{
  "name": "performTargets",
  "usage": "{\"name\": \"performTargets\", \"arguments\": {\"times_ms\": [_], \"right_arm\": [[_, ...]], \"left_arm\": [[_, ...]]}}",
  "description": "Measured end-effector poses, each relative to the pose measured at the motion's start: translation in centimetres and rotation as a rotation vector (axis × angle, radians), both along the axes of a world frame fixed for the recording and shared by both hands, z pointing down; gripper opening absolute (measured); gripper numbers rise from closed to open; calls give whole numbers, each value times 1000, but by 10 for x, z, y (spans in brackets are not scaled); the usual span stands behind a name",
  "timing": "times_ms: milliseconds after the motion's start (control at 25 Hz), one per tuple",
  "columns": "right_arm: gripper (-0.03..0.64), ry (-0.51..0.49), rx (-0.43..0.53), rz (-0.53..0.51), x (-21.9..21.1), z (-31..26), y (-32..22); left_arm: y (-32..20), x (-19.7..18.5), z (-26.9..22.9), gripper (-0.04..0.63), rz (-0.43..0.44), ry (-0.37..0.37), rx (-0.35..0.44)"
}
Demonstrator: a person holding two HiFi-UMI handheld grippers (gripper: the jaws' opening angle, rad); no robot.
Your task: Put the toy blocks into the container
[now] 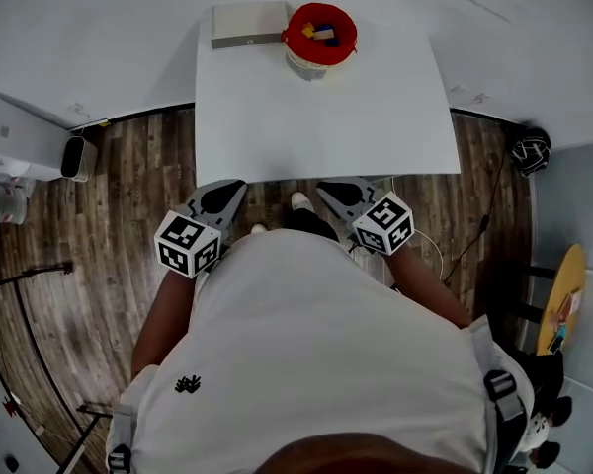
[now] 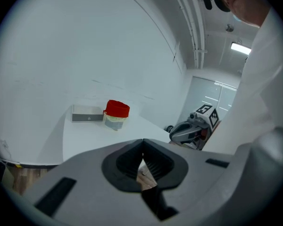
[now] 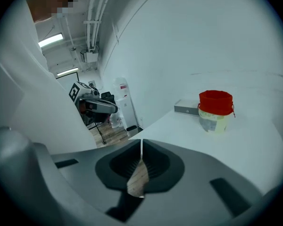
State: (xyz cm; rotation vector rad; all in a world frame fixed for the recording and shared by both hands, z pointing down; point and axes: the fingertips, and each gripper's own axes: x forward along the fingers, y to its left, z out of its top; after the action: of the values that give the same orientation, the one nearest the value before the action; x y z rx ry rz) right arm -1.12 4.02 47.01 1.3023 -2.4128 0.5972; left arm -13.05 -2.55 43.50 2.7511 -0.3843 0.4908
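A red-rimmed container [image 1: 319, 38] stands at the far edge of the white table [image 1: 316, 117], with coloured toy blocks [image 1: 318, 33] inside it. It also shows as the red-topped container [image 2: 116, 114] in the left gripper view and the container [image 3: 215, 110] in the right gripper view. Both grippers hang off the table's near edge, close to the person's body. My left gripper [image 1: 235, 188] is shut with nothing in it. My right gripper [image 1: 328, 188] is shut and empty too. Each gripper shows in the other's view: right gripper [image 2: 191, 130], left gripper [image 3: 98, 106].
A grey flat box [image 1: 249, 24] lies beside the container at the table's far left corner. Wooden floor [image 1: 119, 235] surrounds the table. A white appliance [image 1: 15, 141] stands at the left, a black cable coil [image 1: 530, 150] and a round yellow stool [image 1: 561, 299] at the right.
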Motion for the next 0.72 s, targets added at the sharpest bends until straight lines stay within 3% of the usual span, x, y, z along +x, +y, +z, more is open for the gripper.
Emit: {"name": "performTargets", "arguments": {"times_ms": [720], "right_arm": [[8,24,88,-16,-7,-17,-17]], "left_arm": [[-5,-30,-9,8,-74,17,3]]}}
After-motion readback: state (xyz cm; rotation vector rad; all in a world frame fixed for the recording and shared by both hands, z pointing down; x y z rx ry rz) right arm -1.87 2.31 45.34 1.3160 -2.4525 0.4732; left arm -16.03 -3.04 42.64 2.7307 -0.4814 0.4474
